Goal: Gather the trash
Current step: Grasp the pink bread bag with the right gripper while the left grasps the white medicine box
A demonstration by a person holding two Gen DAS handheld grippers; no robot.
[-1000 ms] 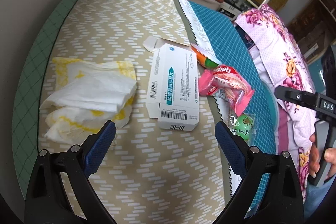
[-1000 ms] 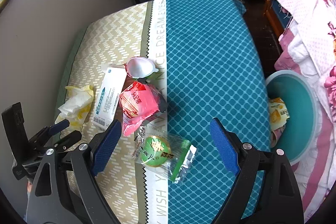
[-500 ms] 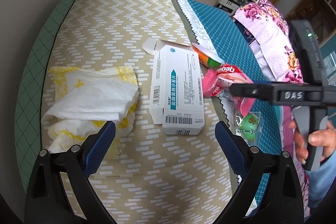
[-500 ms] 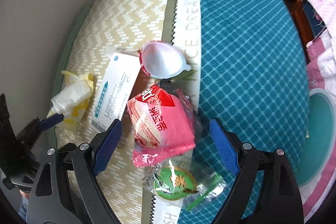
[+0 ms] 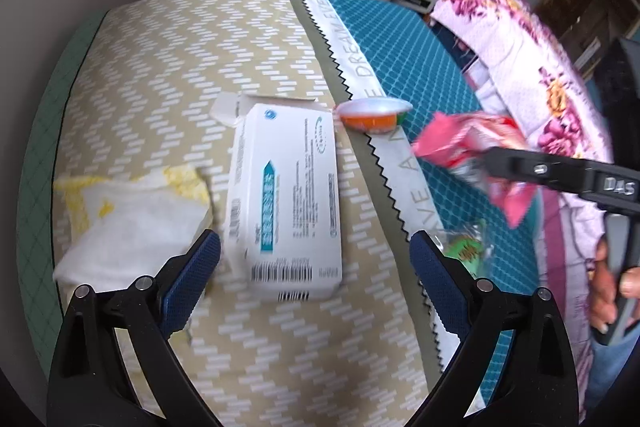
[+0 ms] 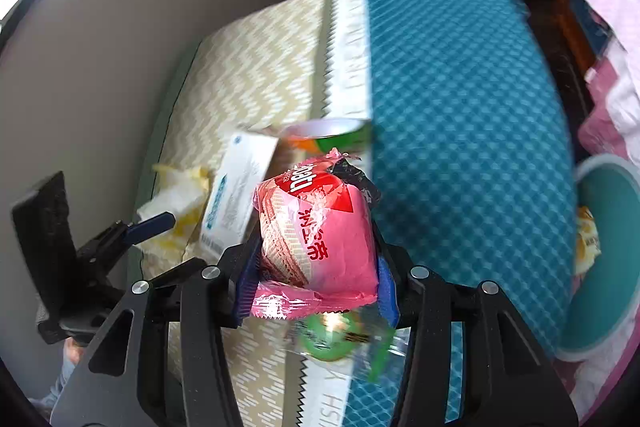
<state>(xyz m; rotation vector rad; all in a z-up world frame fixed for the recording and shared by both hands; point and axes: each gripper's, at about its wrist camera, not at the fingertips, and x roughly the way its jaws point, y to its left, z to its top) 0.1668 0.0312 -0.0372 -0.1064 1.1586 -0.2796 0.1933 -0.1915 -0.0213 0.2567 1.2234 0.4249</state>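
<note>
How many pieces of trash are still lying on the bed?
4: crumpled tissue at left, white medicine box beside it, orange cup behind, green wrapper at right. The pink packet is in the right gripper.

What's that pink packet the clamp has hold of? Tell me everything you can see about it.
The pink snack packet is a puffy, glossy plastic wrapper with red lettering, a red triangle, a white patterned side and crimped ends; its far end looks torn open, showing dark lining. It is pinched between the blue pads of the right gripper, lifted clear of the bedspread, above a green-labelled clear wrapper. The left view shows it hanging in the air.
</note>
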